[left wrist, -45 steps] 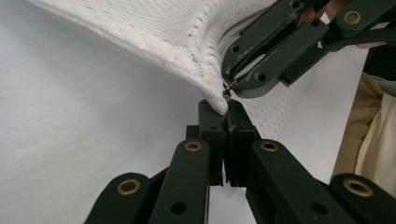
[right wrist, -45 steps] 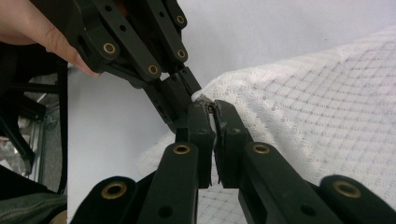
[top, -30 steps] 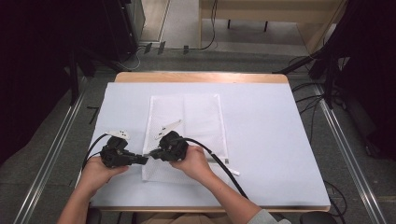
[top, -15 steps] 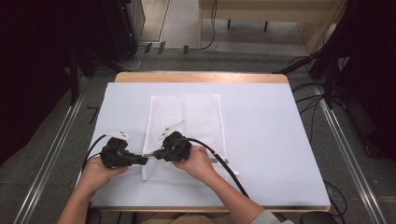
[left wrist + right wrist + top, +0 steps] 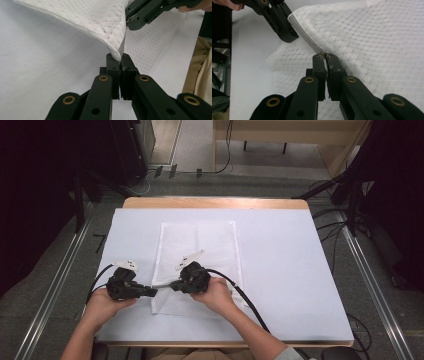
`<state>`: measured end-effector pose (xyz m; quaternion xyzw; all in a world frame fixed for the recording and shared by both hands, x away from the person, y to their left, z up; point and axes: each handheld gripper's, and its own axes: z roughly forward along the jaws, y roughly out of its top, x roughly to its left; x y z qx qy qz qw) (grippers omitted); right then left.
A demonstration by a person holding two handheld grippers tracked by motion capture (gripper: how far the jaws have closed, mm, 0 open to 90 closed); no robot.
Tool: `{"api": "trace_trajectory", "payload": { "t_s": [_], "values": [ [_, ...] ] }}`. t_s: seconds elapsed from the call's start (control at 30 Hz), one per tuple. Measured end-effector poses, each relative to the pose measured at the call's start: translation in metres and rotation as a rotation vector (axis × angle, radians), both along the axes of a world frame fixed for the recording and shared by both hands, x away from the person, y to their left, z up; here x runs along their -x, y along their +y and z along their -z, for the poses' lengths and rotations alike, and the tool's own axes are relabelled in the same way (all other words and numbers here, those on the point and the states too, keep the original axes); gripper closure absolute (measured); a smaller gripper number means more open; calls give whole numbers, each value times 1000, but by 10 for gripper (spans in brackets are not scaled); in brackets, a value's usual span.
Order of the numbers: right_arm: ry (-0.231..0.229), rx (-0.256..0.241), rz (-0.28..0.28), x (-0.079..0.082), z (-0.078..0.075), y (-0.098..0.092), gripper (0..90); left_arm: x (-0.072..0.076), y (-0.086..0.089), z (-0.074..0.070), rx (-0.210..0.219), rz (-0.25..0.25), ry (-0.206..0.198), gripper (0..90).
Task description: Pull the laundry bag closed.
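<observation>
Left hand-held gripper (image 5: 120, 58), lower centre of its view, is clamped on the near left edge of a white mesh cloth (image 5: 197, 250); my right hand-held gripper (image 5: 325, 58) pinches the same hem just beside it. I judge I'm lifting this edge from the worktop (image 5: 295, 260) to fold it; nothing blocks the way.

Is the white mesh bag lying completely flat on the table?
No: in the left gripper view, the white mesh bag's edge is lifted, pinched by the left gripper.
</observation>
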<state>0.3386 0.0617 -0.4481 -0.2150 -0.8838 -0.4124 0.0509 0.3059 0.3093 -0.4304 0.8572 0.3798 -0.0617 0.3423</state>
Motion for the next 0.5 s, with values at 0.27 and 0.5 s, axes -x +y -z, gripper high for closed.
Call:
{"api": "trace_trajectory", "payload": {
  "t_s": [0.27, 0.5],
  "values": [
    [2, -2, 9, -1, 3, -6, 881, 1, -2, 0, 1, 13, -3, 884],
    [4, 13, 10, -2, 2, -8, 882, 1, 1, 0, -4, 8, -6, 884]
  ]
}}
